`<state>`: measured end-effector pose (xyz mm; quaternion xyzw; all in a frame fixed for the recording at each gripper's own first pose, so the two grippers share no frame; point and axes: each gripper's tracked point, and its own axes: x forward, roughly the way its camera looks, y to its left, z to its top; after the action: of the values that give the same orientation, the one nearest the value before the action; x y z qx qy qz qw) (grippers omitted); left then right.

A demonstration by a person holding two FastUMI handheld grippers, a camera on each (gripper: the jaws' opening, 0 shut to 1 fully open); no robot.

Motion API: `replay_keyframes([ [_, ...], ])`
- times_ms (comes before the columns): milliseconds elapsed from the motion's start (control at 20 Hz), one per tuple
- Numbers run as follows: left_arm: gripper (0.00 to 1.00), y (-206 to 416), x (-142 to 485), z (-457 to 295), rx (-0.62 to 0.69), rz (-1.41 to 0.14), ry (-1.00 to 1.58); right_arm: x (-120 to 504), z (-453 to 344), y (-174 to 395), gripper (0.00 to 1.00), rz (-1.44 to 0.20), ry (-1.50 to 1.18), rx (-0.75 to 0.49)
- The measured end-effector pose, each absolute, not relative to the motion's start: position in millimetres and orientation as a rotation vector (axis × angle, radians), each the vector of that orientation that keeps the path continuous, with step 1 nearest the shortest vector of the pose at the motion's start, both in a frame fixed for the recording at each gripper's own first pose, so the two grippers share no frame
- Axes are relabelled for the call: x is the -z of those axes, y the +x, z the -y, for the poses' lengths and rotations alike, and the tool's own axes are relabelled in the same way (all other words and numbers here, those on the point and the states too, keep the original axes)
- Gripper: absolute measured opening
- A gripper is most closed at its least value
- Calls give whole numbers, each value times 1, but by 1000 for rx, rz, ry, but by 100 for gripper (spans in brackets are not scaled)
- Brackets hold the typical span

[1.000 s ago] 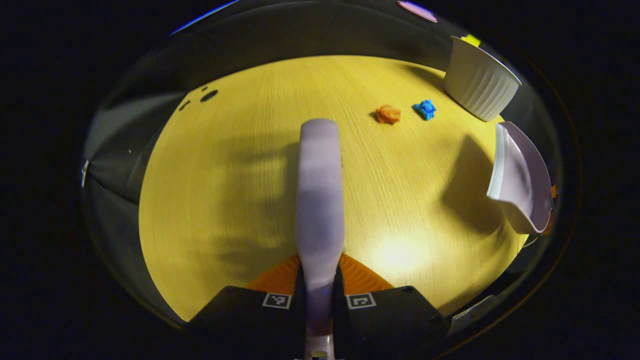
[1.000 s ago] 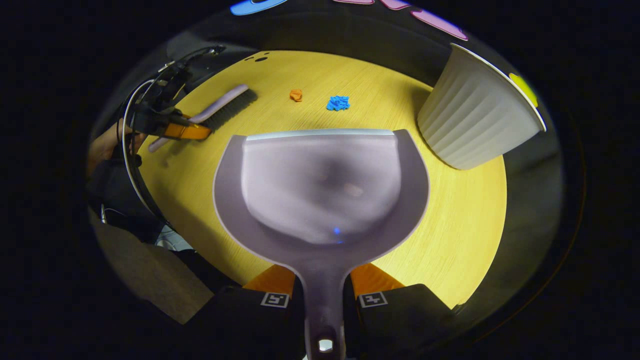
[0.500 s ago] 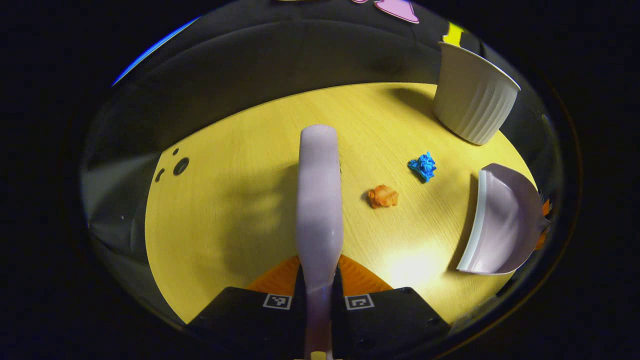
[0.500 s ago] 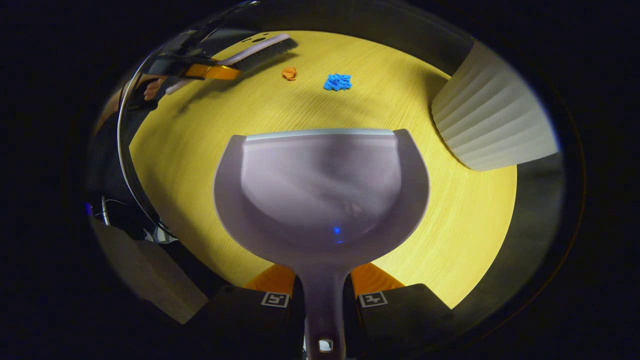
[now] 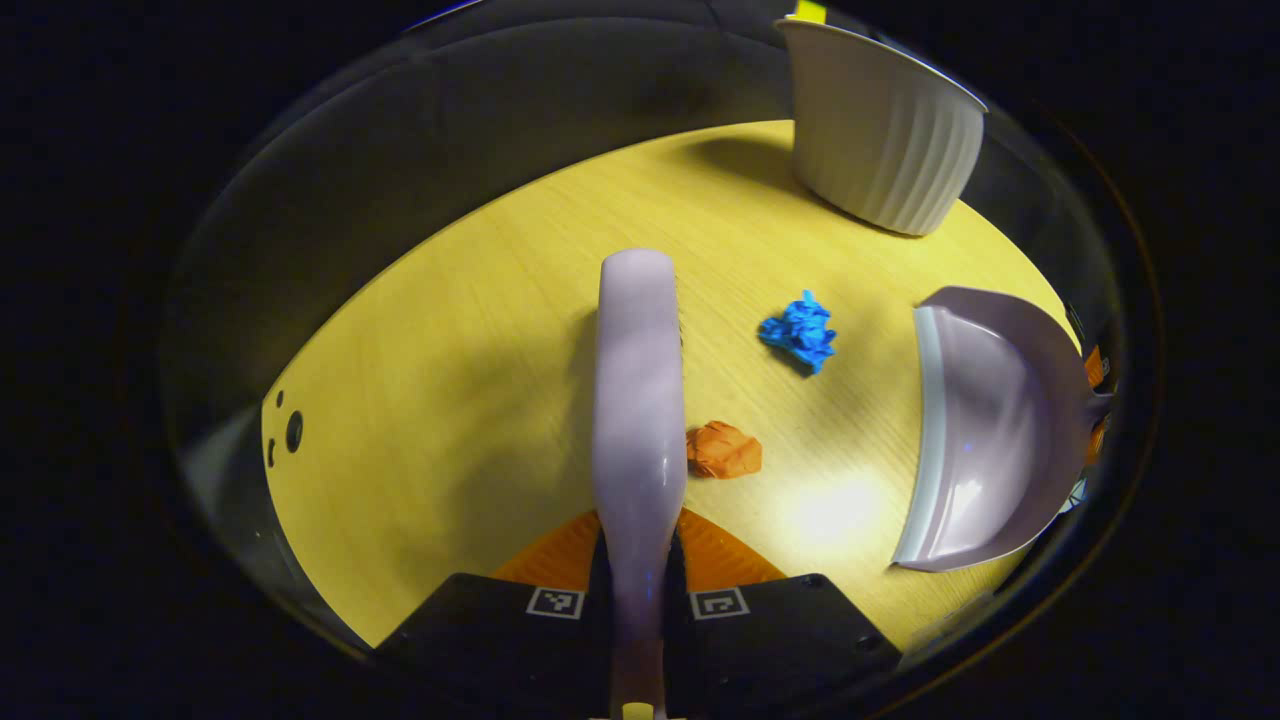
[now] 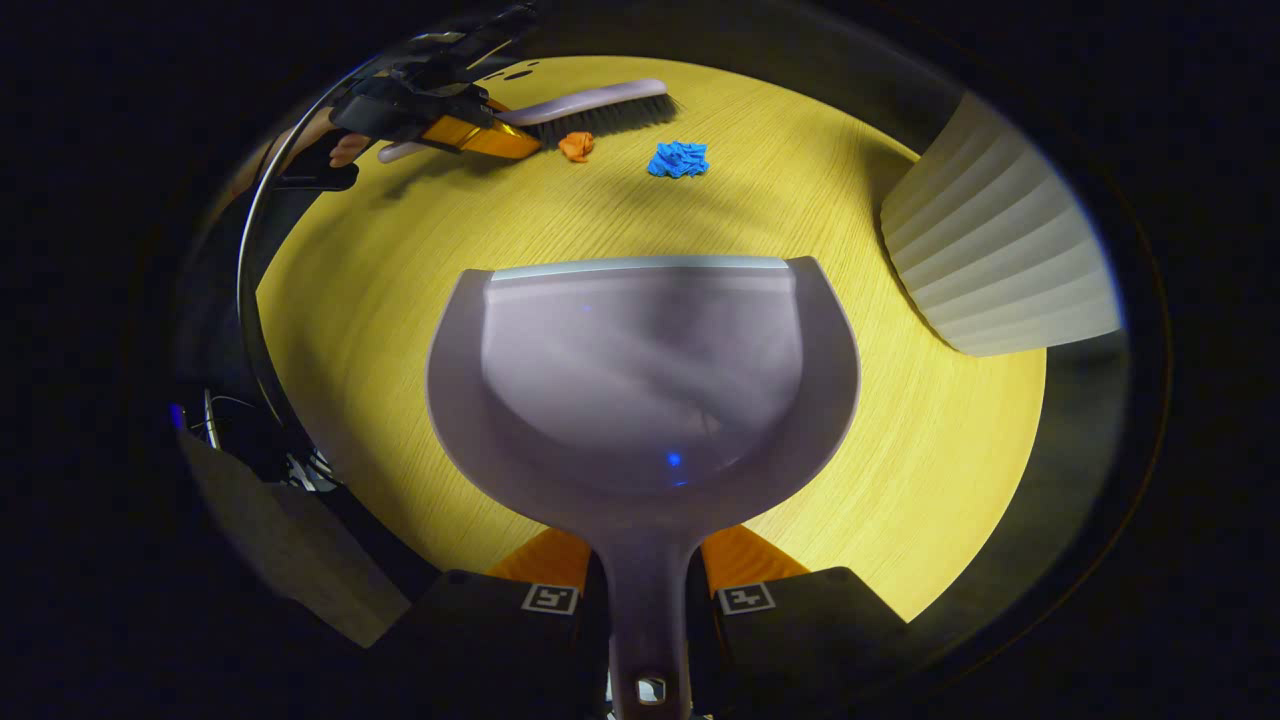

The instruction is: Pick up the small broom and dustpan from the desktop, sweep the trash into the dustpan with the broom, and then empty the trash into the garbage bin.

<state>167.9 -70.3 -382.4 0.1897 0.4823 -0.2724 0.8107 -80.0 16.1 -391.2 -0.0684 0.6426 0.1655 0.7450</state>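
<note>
My left gripper [image 5: 638,555] is shut on the pale lilac broom [image 5: 638,400], which runs straight ahead over the yellow desktop [image 5: 450,400]. An orange paper scrap [image 5: 724,450] lies just right of the broom; a blue scrap [image 5: 800,332] lies farther ahead to the right. My right gripper [image 6: 645,575] is shut on the handle of the lilac dustpan [image 6: 640,380], whose mouth faces the scraps. In the right gripper view the broom [image 6: 590,105] has its bristles beside the orange scrap [image 6: 575,146], with the blue scrap [image 6: 679,159] to their right. The dustpan [image 5: 985,430] is at the right of the left gripper view.
A white ribbed garbage bin [image 5: 880,130] stands at the far right of the desktop, also seen as the bin [image 6: 1000,260] close on the right. A hand [image 6: 345,150] holds the left gripper [image 6: 480,135]. Small dark holes [image 5: 290,432] mark the desktop's left edge.
The broom has swung toward the scraps and now sits right beside the orange one. The dustpan has moved nearer to the scraps, and the bin has slid farther toward the edge of the right gripper view.
</note>
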Motion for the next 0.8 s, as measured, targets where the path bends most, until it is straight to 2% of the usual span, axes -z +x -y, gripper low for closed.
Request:
replay_keyframes([
  [250,27,146,379,104,706,-1050,408,392,-15,-78,36,-1393,-150,-372],
  [400,24,122,375,124,789,-1072,386,394,-14,-78,36,-1390,-156,-380],
  [800,24,61,365,174,894,-1175,181,403,-16,-77,36,-1352,-135,-363],
])
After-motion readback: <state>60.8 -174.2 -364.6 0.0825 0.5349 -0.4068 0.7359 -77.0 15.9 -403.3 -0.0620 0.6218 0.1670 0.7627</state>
